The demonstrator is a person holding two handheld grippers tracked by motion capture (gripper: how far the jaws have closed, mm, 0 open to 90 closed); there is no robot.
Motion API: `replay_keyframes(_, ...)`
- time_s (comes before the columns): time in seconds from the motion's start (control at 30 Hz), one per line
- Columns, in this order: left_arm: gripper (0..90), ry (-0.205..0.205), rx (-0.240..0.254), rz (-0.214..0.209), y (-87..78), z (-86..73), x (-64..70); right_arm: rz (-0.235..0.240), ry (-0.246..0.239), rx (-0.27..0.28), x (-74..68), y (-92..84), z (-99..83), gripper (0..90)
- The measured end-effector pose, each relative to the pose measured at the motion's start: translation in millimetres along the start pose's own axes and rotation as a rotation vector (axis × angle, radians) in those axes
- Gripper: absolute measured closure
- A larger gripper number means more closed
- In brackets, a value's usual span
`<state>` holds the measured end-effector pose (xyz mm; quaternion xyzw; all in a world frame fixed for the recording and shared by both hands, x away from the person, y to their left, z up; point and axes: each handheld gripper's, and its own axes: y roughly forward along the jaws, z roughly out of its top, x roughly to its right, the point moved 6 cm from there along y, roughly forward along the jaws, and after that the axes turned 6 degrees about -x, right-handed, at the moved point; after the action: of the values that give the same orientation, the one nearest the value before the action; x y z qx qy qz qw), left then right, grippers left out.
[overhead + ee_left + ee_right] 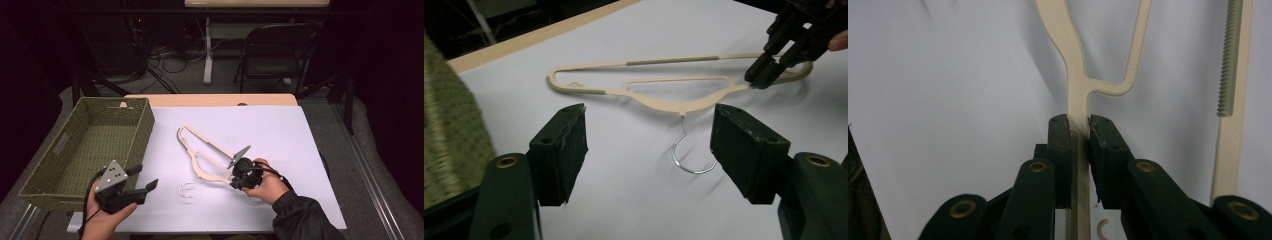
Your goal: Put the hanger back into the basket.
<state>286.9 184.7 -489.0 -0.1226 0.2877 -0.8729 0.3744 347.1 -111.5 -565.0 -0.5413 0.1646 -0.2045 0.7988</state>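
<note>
Right now the right gripper (1079, 145) has its two black jaws pinched narrow on the cream plastic clothes hanger with a thin silver wire hook (207, 159), and the grip sits on one shoulder arm near its outer end, just short of where that arm forks into two thinner bars. The pads press flat on either side of the slim arm, which runs straight up between the fingers (1060, 150); I'd say the end was chosen because it gives a narrow, firm place to clamp and leaves the middle free for the other hand. The hanger itself lies on the white sheet (280, 130) covering the table, stretching away from those fingers toward the green woven basket (60, 165).

The left gripper (649, 145) stands with its jaws wide apart and nothing between them, hovering above the sheet with the basket at its outer side. Seen along its jaws, the wire hook curls just beyond the gap between the fingers (744, 145), and the hanger's neck sits a little farther on. That aim looks deliberate: my guess is the free hand is lining up on the neck or hook so the two can carry the hanger level to the basket.
</note>
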Motion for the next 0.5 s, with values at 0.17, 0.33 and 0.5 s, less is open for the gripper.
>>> replay_keyframes(0.17,32.4,0.004,-0.013,-0.052,24.4,2.4,13.4,-0.005,-0.008,-0.002,-0.6,-0.5,-5.5,80.4)
replay_keyframes(0.33,32.5,0.029,-0.040,-0.065,49.1,4.7,21.5,0.003,-0.016,-0.002,0.6,-3.9,-10.9,80.3)
replay_keyframes(0.5,33.0,0.015,-0.046,-0.077,64.1,6.3,18.4,-0.002,-0.019,0.002,0.6,-7.6,-12.9,80.3)
